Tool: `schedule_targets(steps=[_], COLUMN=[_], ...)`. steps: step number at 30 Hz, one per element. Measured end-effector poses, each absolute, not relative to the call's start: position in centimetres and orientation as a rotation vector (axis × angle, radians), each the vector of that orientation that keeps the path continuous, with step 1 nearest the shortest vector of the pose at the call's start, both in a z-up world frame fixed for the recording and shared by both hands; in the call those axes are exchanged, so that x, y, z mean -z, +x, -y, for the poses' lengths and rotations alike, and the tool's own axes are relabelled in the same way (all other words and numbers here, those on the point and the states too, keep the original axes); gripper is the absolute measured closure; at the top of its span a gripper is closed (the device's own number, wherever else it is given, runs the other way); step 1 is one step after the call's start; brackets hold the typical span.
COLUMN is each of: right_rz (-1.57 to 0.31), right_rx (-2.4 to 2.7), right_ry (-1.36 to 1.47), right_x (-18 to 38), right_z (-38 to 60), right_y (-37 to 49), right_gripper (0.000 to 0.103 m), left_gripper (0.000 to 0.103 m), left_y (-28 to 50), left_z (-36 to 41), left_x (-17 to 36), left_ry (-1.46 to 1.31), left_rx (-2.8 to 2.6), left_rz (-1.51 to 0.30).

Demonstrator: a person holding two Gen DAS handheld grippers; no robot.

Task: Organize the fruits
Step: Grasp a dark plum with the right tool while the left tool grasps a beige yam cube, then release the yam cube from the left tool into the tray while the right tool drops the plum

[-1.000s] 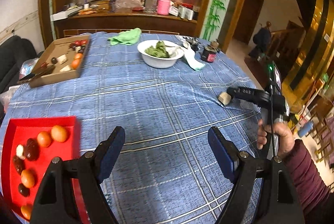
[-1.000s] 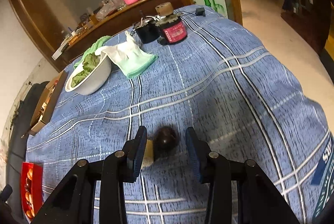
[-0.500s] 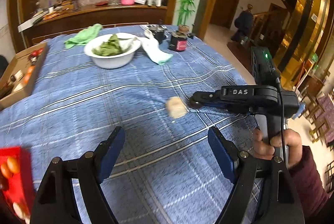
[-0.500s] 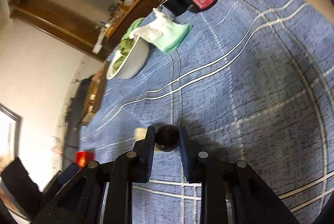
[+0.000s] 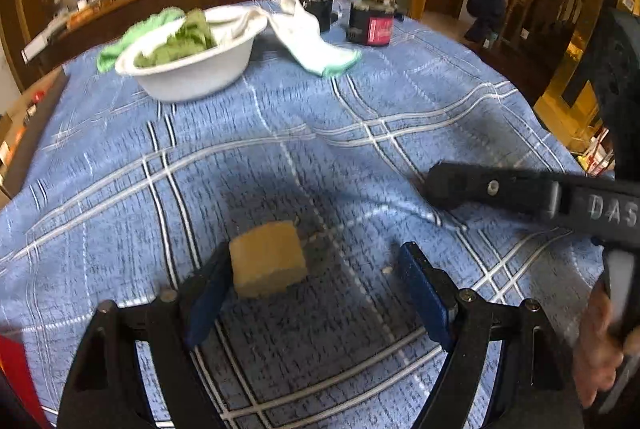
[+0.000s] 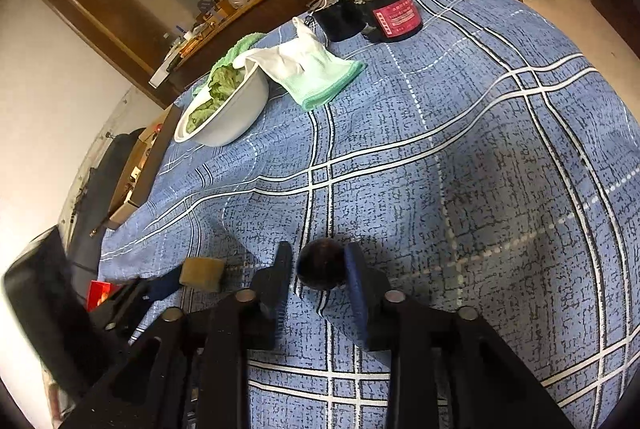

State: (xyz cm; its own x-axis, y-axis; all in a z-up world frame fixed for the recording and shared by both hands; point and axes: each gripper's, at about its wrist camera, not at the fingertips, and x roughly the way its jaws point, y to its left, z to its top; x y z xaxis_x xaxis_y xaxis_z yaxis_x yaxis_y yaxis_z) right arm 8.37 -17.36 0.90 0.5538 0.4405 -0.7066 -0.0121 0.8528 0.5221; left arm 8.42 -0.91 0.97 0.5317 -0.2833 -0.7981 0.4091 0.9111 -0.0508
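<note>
Jaws: right gripper (image 6: 318,269) closed down on the small dark round fruit (image 6: 320,265); R pad touches it, a thin gap seems to remain at the L pad, so a firm clamp cannot be confirmed from the right wrist view. Left gripper (image 5: 308,289) jaws wide apart, nothing clamped.

Tan cube-shaped piece (image 5: 267,259) lies on the blue plaid tablecloth (image 5: 360,101), between the left fingers, pressed against or just beside the L pad, well apart from the R pad. Off-centre in the opening. Same cube is seen in the right wrist view, just left of the right gripper.

Dark fruit appears to rest on the cloth; whether lifted cannot be told.

Background, far side of table: white bowl of green leaves (image 5: 188,69), white-and-mint cloth (image 5: 316,49), dark jar w/ red label (image 5: 374,25). Red tray (image 6: 98,293) edge visible near left, partly hidden.

Step in hand (judged): dual pick, R on dark fruit, L lining up on cube. Task approx. mid-way; both pieces not yet in a tray.

Next move calls for: L gripper to be shifted slightly to centre the cube, then closed; R grip to be confirmed before lift. Round fruit likely to roll or squirt out if pinched off-centre. Cube faces flat, so grip expected stable.
</note>
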Motion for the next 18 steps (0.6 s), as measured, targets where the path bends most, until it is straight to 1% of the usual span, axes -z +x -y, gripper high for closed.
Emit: schedule_targets(steps=[1,2,3,4,6,8,9,13,18], right_rz=[-0.956,-0.954,-0.954,-0.953,-0.948,-0.945,-0.944,-0.934,-0.914], right_rx=[-0.282,-0.281,-0.281,-0.284,-0.271,-0.232,-0.214,-0.205,-0.229], right_ry=[0.493,0.487,0.477,0.465,0.41,0.317,0.281,0.278,0.312], right_x=[-0.9,-0.9,-1.0,-1.1,-1.3,-1.5,-1.5,-1.4,-1.7], right_z=[17.3,17.1,16.9,16.6,15.8,14.8,14.5,14.7,15.1], right_y=[8.4,8.3,8.3,8.3,8.1,8.0,7.8,7.6,7.3], right_gripper=[0.061,0.059,0.054,0.053,0.055,0.067,0.076,0.077,0.077], left_gripper=[0.025,0.041,0.051,0.071,0.072,0.072,0.072,0.072,0.071], left_y=[8.2,8.2,8.0,8.0,8.1,8.0,7.9,7.4,5.6], left_z=[0.9,1.1,1.2,1.2,0.5,-0.3,-0.8,-3.2,-6.2], left_x=[-1.2,-1.1,-1.0,-1.2,-1.4,-1.7,-1.8,-2.8,-4.9], left_ry=[0.145,0.166,0.198,0.201,0.163,0.126,0.109,0.006,-0.055], left_rx=[0.421,0.411,0.382,0.384,0.402,0.4,0.4,0.416,0.402], left_rz=[-0.911,-0.922,-0.92,-0.914,-0.941,-0.946,-0.949,-0.952,-0.91])
